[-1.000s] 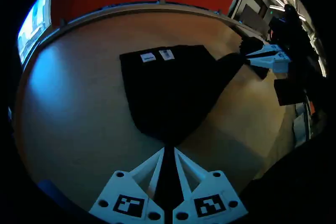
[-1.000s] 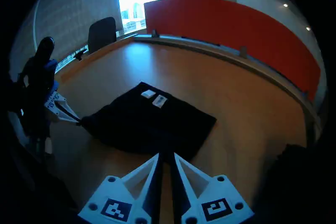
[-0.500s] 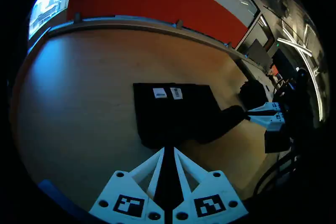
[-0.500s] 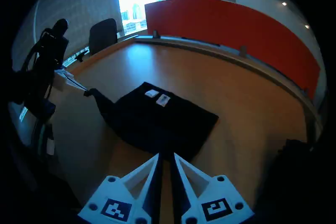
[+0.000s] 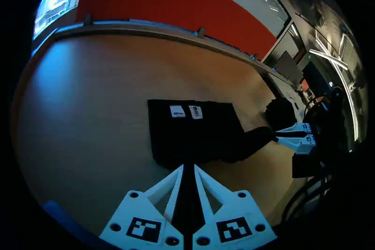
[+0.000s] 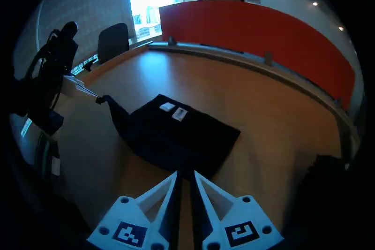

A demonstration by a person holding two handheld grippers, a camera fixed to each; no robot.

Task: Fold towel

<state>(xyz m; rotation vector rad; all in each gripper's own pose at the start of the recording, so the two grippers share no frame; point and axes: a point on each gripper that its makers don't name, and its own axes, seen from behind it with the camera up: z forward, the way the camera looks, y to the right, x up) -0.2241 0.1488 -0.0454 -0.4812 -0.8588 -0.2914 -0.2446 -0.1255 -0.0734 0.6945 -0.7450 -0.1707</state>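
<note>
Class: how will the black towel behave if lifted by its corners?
Probably floppy: the towel stretches to a point where the right tongs pinch its corner. Likely light: that pinch holds it taut. Its middle should sag; it lies limp on the table.

Black towel [image 5: 192, 132] with white labels [image 5: 177, 111]; tan table [image 5: 93, 109]; red partition [image 5: 164, 1].

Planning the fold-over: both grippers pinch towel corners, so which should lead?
Likely left: the left gripper holds its towel corner raised clear of the table; the right gripper seems lower.
</note>
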